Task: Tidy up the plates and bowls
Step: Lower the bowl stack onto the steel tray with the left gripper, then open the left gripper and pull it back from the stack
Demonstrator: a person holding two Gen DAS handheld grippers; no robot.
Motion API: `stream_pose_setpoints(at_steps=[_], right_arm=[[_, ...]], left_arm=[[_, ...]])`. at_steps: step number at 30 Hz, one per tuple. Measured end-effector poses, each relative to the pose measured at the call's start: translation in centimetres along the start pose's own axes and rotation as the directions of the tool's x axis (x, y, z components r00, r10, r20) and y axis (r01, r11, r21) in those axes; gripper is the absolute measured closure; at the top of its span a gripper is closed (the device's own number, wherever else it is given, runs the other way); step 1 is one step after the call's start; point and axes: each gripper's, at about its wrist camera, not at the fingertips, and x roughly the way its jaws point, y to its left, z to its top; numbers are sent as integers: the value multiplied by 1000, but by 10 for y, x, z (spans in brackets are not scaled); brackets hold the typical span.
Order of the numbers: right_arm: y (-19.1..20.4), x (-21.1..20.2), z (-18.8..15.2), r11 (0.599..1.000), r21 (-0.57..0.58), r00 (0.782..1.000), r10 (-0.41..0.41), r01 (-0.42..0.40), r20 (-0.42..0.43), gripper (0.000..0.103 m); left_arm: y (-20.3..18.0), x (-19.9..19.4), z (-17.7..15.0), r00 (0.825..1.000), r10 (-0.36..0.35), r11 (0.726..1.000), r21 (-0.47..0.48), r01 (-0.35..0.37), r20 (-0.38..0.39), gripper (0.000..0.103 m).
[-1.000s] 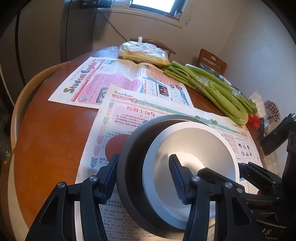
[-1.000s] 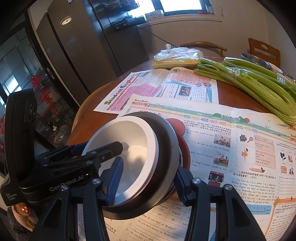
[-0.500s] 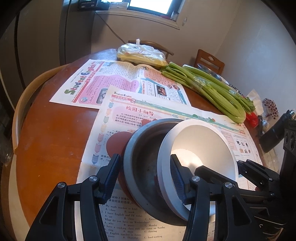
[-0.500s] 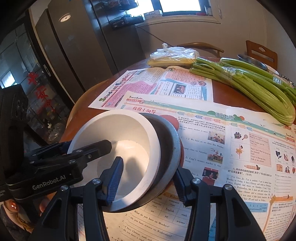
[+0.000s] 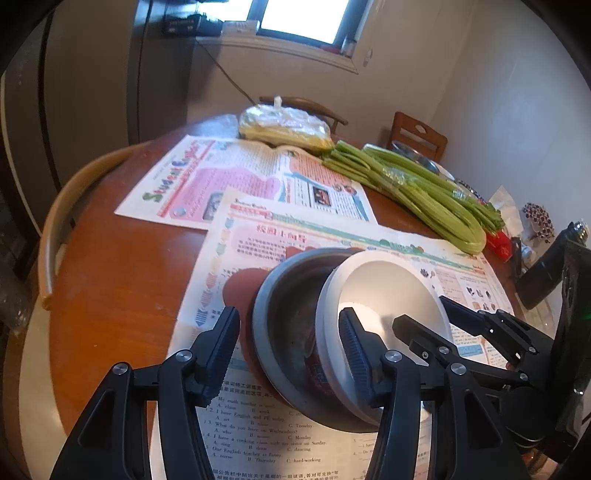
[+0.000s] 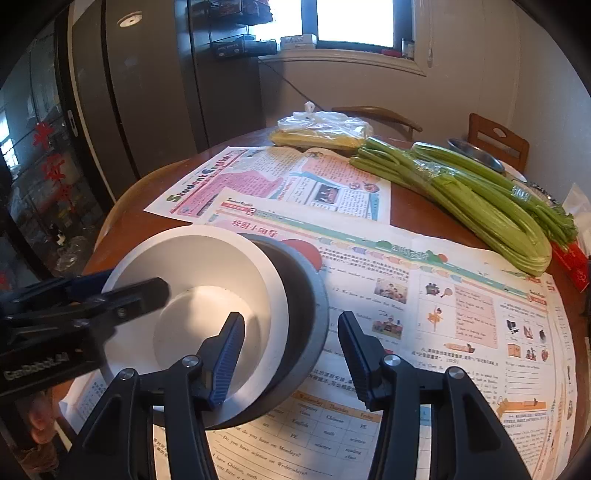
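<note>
1. Left wrist view: your left tool (image 5: 288, 321) straddles the near wall of the grey bowl (image 5: 291, 295). One finger is outside that bowl's rim with a clear gap to it, the other reaches inside the white bowl (image 5: 388, 280). Its jaws are opening and nothing is pinched between them.
2. The white bowl sits half out of the grey bowl, tipped, with the edge nearest your left tool raised and the opposite edge low against the grey bowl's inner wall. That tilt reads as nested pieces being separated or reseated for sorting.
3. Your right tool (image 6: 291, 321) has one finger inside the white bowl and the other just outside the grey bowl's rim. A sliver of paper shows between that finger and the rim, so you cannot tell from either view whether its pads are pressing.
4. Under the grey bowl lies a reddish-brown plate (image 5: 240, 288), probably next in the stack. Keep the grey bowl steady so it does not slide on that plate.
5. Two newspapers (image 5: 258, 229) cover the round wooden desk (image 5: 122, 280) beneath and beyond the grey bowl. The loose paper may shift under it.
6. Beyond the grey bowl lie celery stalks (image 5: 424, 192) and a plastic bag (image 5: 284, 125) of yellow food. Farther back are a wooden chair (image 5: 417, 134), a bright window (image 5: 303, 14) and a tall dark cabinet (image 6: 147, 92).
</note>
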Motion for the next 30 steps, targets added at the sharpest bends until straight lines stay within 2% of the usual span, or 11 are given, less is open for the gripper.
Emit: stream_pose_setpoints(at_steps=[4, 8, 15, 22, 30], right_arm=[[-4, -12, 0, 1000, 17, 999, 9, -10, 42, 51], [-8, -29, 3, 999, 35, 996, 27, -30, 82, 50], [-13, -62, -2, 997, 50, 986, 48, -57, 162, 49], [-12, -93, -17, 997, 25, 975, 70, -77, 213, 45], [-15, -113, -42, 998, 15, 972, 61, -66, 226, 45]], left_arm=[[-4, -13, -1, 999, 22, 1000, 6, -22, 37, 45], [-7, -28, -2, 997, 0, 1000, -11, 1, 71, 45], [-23, -52, -9, 991, 44, 999, 11, -46, 130, 40], [-39, -66, -32, 987, 72, 997, 22, -76, 145, 39], [-46, -70, -58, 982, 122, 992, 11, -125, 141, 38]])
